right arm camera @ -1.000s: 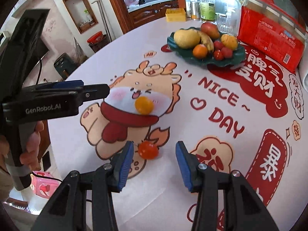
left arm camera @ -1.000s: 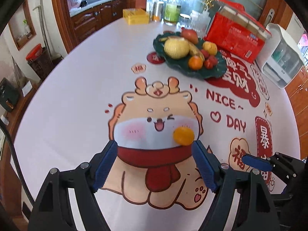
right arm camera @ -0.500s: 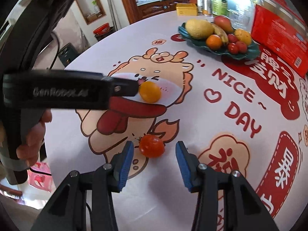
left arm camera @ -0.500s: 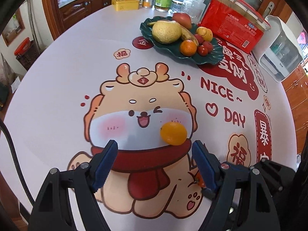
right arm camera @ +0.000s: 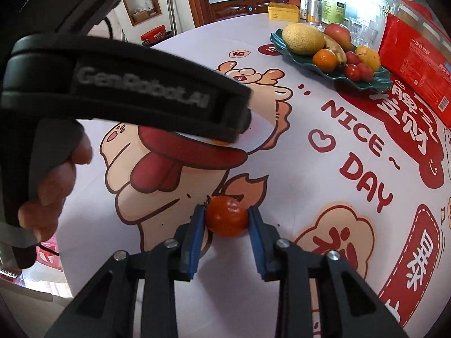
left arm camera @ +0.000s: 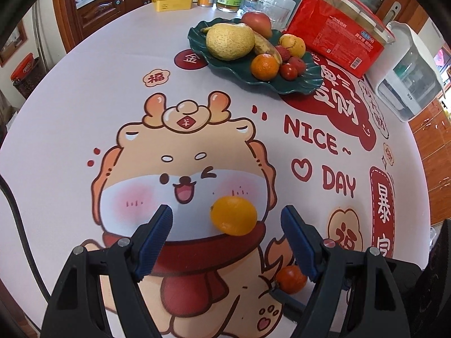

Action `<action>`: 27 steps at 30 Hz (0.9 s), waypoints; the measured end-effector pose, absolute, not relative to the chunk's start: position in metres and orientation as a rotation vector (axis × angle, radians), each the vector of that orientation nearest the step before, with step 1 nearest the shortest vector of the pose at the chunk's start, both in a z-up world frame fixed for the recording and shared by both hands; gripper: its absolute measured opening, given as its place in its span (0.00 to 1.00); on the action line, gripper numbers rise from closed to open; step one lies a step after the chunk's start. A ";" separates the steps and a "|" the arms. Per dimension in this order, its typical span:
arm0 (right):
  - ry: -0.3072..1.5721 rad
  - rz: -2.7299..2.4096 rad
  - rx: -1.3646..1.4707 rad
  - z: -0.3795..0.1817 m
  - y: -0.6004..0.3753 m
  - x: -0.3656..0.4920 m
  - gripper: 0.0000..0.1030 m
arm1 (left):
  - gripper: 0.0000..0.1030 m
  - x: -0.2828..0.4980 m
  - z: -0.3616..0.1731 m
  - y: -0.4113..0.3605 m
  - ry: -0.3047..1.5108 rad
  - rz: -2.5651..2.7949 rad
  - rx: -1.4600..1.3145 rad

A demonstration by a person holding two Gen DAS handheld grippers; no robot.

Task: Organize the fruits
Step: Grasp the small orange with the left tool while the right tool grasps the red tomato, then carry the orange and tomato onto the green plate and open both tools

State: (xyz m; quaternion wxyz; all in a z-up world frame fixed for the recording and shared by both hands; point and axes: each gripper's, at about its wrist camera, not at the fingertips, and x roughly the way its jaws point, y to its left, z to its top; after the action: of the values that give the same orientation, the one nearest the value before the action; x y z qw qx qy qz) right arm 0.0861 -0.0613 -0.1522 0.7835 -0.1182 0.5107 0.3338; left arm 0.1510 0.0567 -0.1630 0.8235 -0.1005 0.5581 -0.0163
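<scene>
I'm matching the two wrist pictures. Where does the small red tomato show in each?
Left wrist: the tomato sits low and right, behind the open left hand-held gripper's right finger.
Right wrist: the tomato is low centre, clamped by the right hand-held gripper.
Shared landmark: the green fruit plate.

Home kitchen: wooden cabinets [left arm camera: 98, 14], fruit plate [left arm camera: 296, 84].

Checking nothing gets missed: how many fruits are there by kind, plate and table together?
Large pear: 1
Banana: 1
Red mango: 1
Yellow fruit: 1
Oranges: 2
Small red fruits: 4
Total: 10
</scene>
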 end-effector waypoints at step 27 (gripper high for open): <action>1.126 0.701 -0.201 -0.152 -0.072 0.099 0.29 | 0.33 0.162 -0.168 0.043 1.199 -0.101 -0.177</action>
State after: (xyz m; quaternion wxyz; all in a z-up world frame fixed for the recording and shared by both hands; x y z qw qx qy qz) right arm 0.0995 -0.0718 -0.1515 0.7832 -0.0932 0.5219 0.3249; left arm 0.1618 0.0429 -0.1679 0.8207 -0.0831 0.5633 -0.0474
